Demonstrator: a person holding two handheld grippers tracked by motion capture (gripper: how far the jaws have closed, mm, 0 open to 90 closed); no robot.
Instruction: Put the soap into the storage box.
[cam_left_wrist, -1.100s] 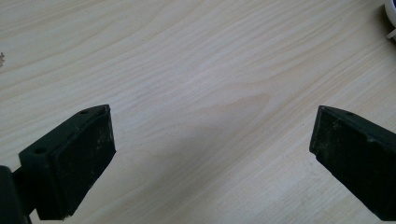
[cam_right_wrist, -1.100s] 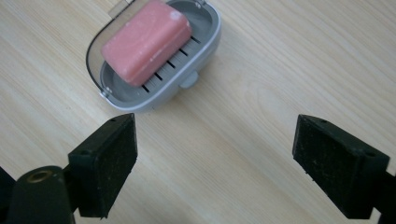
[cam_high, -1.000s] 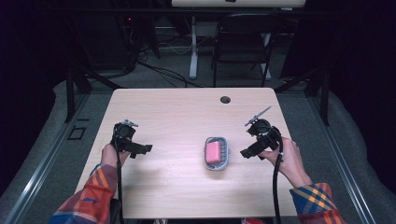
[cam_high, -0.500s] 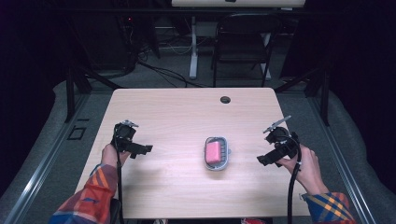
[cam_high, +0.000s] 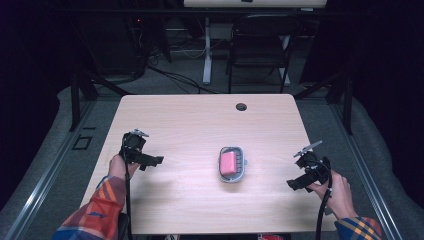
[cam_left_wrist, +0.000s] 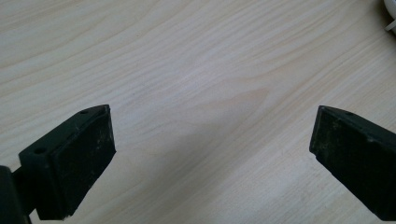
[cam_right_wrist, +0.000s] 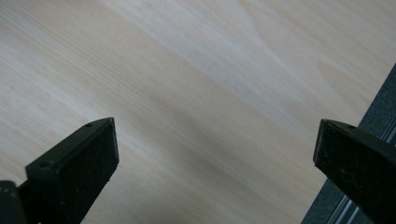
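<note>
A small grey plastic tray (cam_high: 233, 176) holding a pink rectangular block (cam_high: 229, 163) sits at centre of a pale wooden table (cam_high: 200, 120). The left gripper (cam_high: 150, 161), frame left, and the right gripper (cam_high: 296, 184), lower right near the table edge, both have jaws spread wide, empty.

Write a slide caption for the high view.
Person holding an open left hand-held gripper and right hand-held gripper over a wooden table, either side of a grey tray holding a pink block.
</note>
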